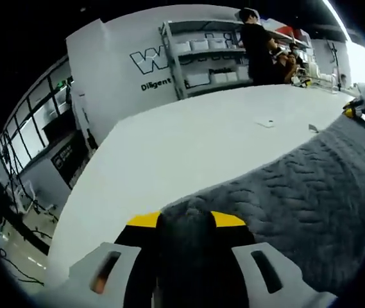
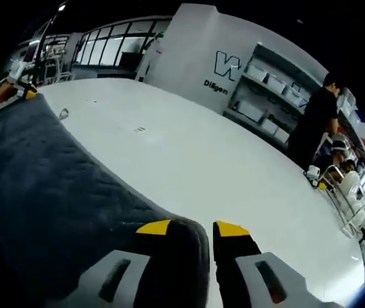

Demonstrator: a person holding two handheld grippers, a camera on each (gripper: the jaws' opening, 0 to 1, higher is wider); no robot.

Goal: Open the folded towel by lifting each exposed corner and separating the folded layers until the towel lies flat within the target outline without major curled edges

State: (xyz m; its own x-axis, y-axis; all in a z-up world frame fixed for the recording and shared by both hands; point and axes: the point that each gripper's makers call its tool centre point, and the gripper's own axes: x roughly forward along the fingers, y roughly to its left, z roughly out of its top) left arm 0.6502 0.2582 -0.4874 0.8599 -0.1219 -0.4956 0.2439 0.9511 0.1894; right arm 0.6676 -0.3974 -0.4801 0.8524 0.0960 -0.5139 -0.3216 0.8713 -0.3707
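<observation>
Holding: both tools are pinching opposite ends of the grey towel, which is stretching between them above the white worktop.
Left tool: at the bottom centre of the left gripper view, its yellow-tipped jaws are pressing together on a bunched towel corner; the cloth is running off toward the right edge of the frame.
Other end, left gripper view: at the upper right, the right tool is gripping the far end of the towel, a gloved hand behind it.
Right tool: at the bottom centre of the right gripper view, its jaws are closing on the towel's edge, a thin gap showing between the tips; the towel is filling the left half of the frame.
Other end, right gripper view: at the upper left, the left tool is holding the far corner.
Doing it well: I judge the step is spreading; keeping both pinches firm, pulling evenly apart and lowering together should be stopping the edges from curling.
Outline: I cannot tell where the target outline is lying.
Writing: wall lettering is reading "Diligen", cut off, under a large partial logo.
Background: a person is standing by shelves.
</observation>
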